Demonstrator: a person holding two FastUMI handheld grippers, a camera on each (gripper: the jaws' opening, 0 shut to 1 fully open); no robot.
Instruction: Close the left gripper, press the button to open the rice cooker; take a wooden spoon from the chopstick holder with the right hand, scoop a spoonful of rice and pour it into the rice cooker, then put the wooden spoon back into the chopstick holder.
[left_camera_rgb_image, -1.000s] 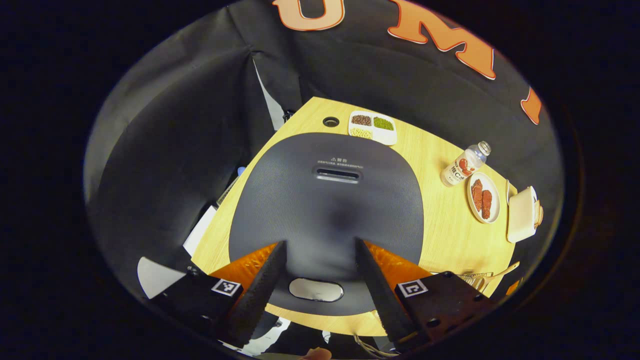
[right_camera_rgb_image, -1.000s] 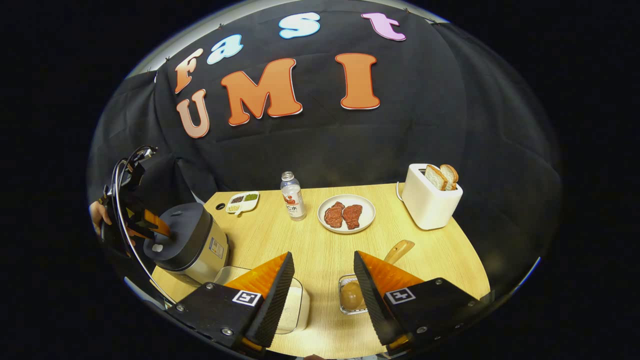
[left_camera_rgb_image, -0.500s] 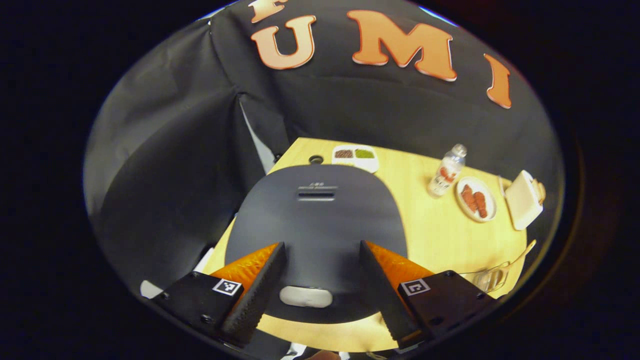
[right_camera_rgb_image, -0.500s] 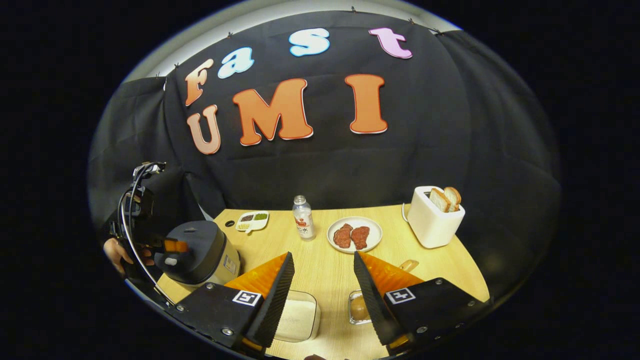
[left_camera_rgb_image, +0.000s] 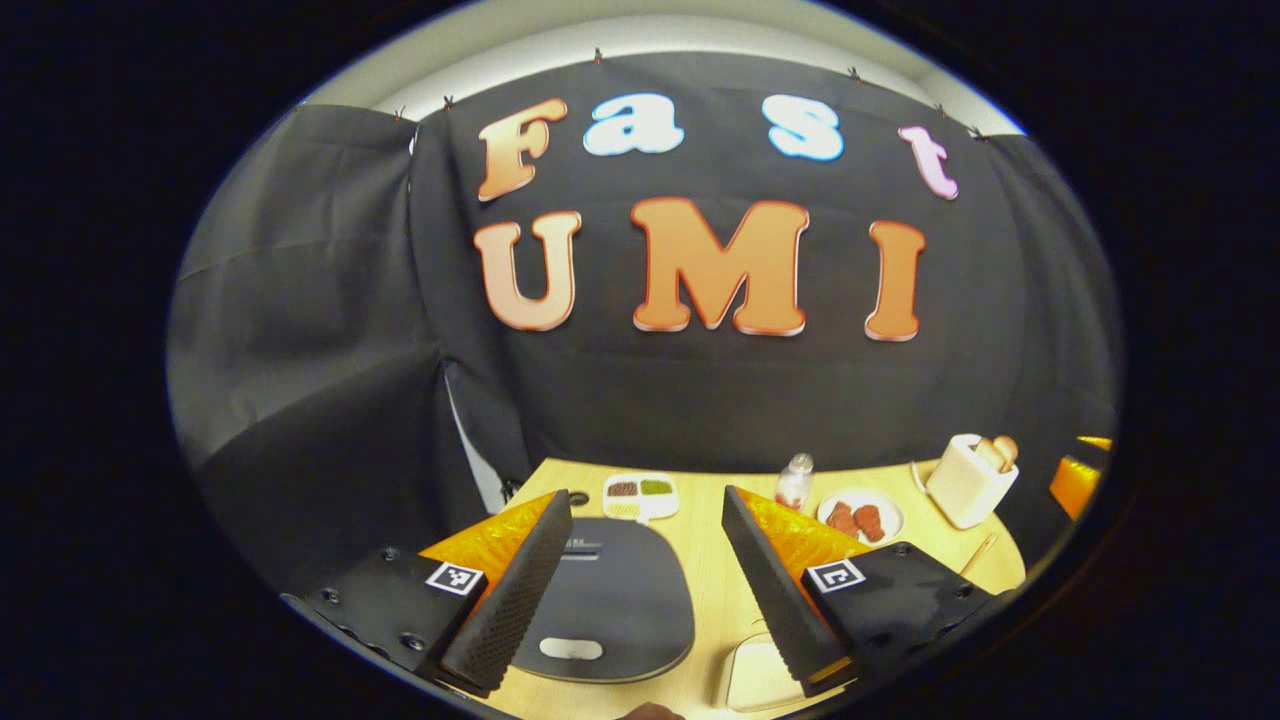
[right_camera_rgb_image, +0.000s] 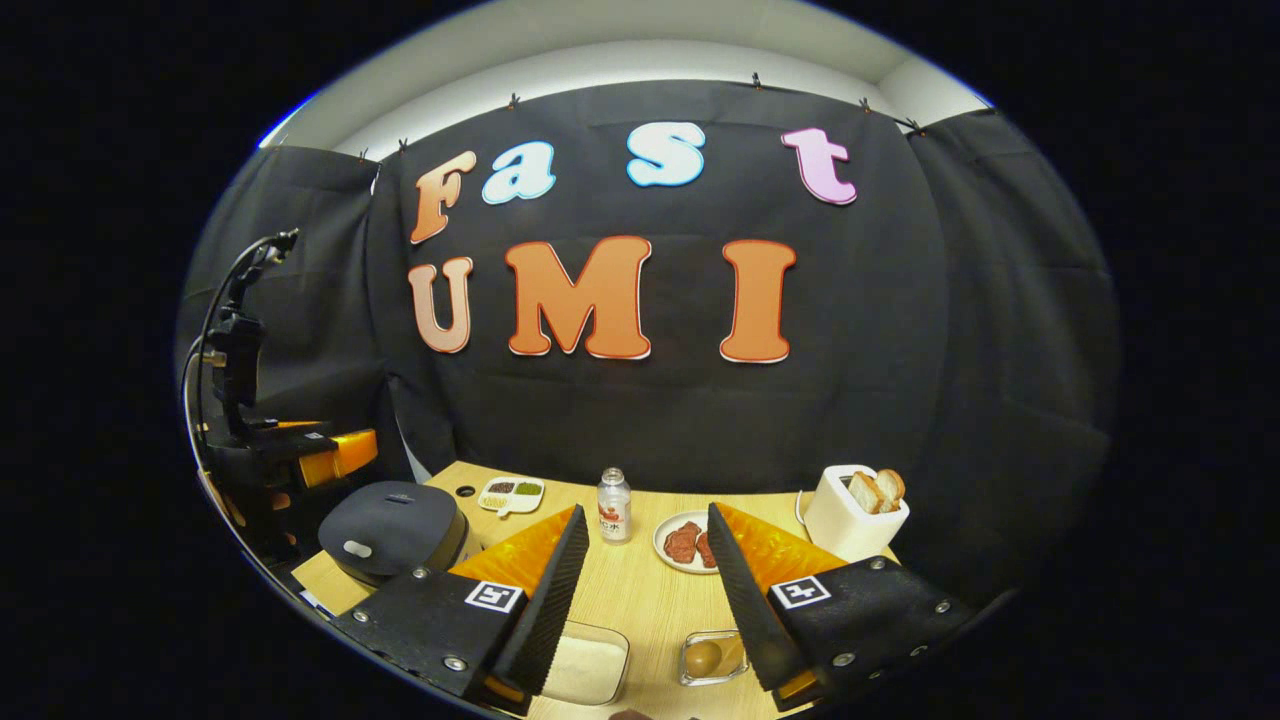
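Though the bottle (right_camera_rgb_image: 614, 506) bears a label, its writing is unreadable.

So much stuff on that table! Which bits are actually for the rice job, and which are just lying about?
For the job:
- rice cooker, lid down
- its button
- tub of rice
- wooden spoon in the clear holder
- left claw, right claw

Lying about:
- toaster with bread
- plate of meat
- bottle
- divided dish of beans

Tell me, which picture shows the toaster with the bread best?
The right gripper view: the toaster stands unblocked near the middle, with two bread slices sticking up. The left gripper view shows the toaster small near the right edge, its bread a blur.
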